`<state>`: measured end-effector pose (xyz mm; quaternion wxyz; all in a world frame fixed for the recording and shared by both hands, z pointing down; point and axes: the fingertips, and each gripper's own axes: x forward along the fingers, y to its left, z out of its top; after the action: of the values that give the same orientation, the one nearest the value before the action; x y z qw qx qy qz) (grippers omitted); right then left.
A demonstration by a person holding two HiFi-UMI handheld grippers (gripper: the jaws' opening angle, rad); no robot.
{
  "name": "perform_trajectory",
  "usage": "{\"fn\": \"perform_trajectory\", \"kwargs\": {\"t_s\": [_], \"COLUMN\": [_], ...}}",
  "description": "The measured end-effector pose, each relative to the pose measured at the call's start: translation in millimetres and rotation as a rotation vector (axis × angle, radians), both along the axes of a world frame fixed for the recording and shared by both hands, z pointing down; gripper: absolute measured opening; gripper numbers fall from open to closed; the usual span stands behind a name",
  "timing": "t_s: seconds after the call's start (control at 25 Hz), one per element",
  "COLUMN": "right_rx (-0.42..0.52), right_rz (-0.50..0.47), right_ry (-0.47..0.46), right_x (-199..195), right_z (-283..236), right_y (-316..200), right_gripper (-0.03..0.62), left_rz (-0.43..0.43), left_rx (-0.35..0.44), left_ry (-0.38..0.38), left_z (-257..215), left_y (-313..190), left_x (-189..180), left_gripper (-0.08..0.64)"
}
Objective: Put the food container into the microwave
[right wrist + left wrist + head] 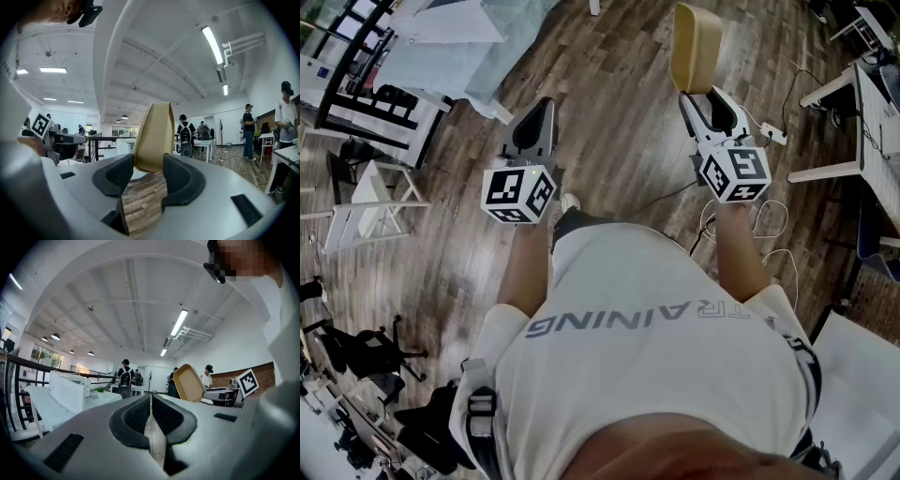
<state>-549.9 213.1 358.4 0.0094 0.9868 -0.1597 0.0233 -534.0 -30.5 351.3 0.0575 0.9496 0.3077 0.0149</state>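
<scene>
The tan food container (696,45) is carried in the air over the wood floor (619,141). It is pinched at its near rim by the jaws of the right gripper (701,96) and stands on edge, its long axis running straight out from them. The left gripper (540,105) hangs well apart to the left, jaws pressed together on nothing. No microwave can be picked out for certain. A white boxy unit (68,392) on the cloth-draped surface (37,405) to the person's left is the likeliest candidate.
</scene>
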Motion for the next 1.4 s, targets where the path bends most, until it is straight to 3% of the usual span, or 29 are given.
{"fn": "perform_trajectory", "kwargs": {"t_s": [0.92,1.2,1.4], "right_rx": [0.003,0.029,0.018], "right_rz": [-0.038,-0.022,-0.018], "right_ry": [0.021,-0.014,-0.033], "right_x": [-25.6,-7.1,29.6], "right_z": [-3.7,12.2,19.9], "right_y": [-5.4,0.6,1.4], "right_gripper": [0.213,0.213,0.212], "left_rz": [0.029,0.040,0.045], "left_rx": [-0.005,0.007,-0.007], "left_ry": [-0.016,-0.043,-0.064], "left_z": [4.2,14.8,24.6], "left_y": [7.8,10.1,11.3], "left_x": [-25.5,-8.1,32.9], "left_gripper": [0.041,0.041,0.041]}}
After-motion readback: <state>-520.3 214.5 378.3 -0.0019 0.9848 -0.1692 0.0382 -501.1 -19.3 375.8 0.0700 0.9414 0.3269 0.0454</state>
